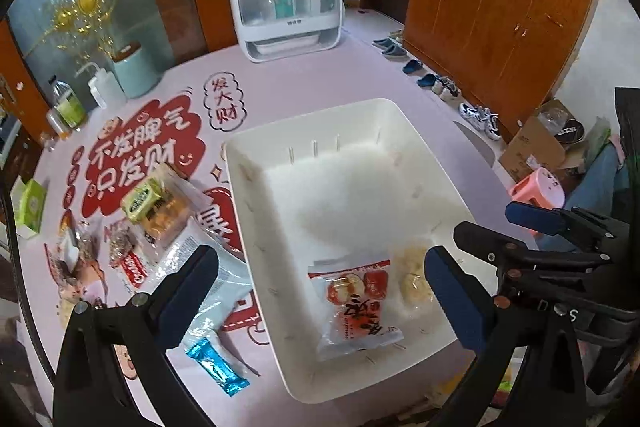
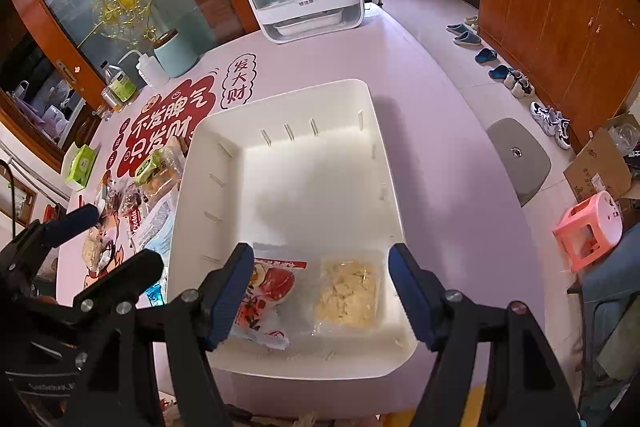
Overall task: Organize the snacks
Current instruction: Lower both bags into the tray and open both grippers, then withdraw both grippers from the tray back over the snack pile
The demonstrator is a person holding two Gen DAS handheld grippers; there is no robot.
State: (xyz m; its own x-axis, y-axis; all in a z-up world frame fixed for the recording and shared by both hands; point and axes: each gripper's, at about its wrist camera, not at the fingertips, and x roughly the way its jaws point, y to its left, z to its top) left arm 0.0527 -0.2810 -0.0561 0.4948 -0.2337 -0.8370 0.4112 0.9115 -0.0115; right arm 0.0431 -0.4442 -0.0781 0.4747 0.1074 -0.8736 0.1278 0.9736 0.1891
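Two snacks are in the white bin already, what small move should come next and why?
Probably swing the left tongs toward the blue wrapped bar lying on the table beside the white bin. Both tongs are open and hold nothing, the red packet and the pale packet already lie inside, and that bar looks like the nearest loose snack.

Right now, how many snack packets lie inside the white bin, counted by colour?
Red-printed packet: 1
Clear packet of pale yellow pieces: 1
Total inside the white bin: 2
Both lie at the near end, side by side. More packets remain outside on the table; those are not counted here.
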